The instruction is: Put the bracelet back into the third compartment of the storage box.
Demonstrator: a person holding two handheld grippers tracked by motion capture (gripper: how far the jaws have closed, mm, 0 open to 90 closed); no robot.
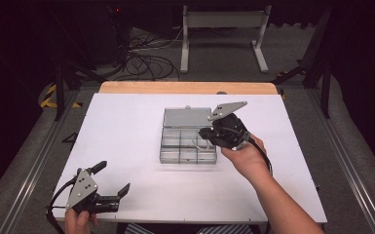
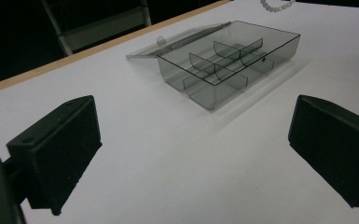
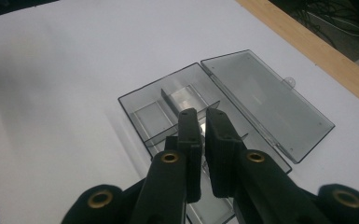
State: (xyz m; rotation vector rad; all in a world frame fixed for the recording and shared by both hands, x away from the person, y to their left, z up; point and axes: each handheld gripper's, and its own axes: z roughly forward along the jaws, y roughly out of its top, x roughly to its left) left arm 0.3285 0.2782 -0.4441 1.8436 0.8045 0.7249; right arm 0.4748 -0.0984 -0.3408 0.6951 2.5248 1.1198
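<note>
A clear plastic compartment box (image 1: 174,157) lies open mid-table, its lid (image 1: 185,117) flat on the far side. Its visible cells look empty. My right gripper (image 1: 203,132) hovers over the box's right part, jaws nearly together. A small white bead loop (image 1: 200,142) dangles from its tips over the box. The same bead loop (image 2: 276,5) peeks in at the top edge of the left gripper view. In the right gripper view, that gripper (image 3: 204,119) points down at the box (image 3: 158,112) and lid (image 3: 265,102). My left gripper (image 1: 112,177) rests near the front left edge, open and holding nothing, facing the box (image 2: 228,60).
The white tabletop (image 1: 126,126) has a wooden strip (image 1: 185,87) along its far edge. Beyond it stand a metal frame (image 1: 224,34) and loose cables (image 1: 146,61) on the floor. Metal rails run along both sides of the table.
</note>
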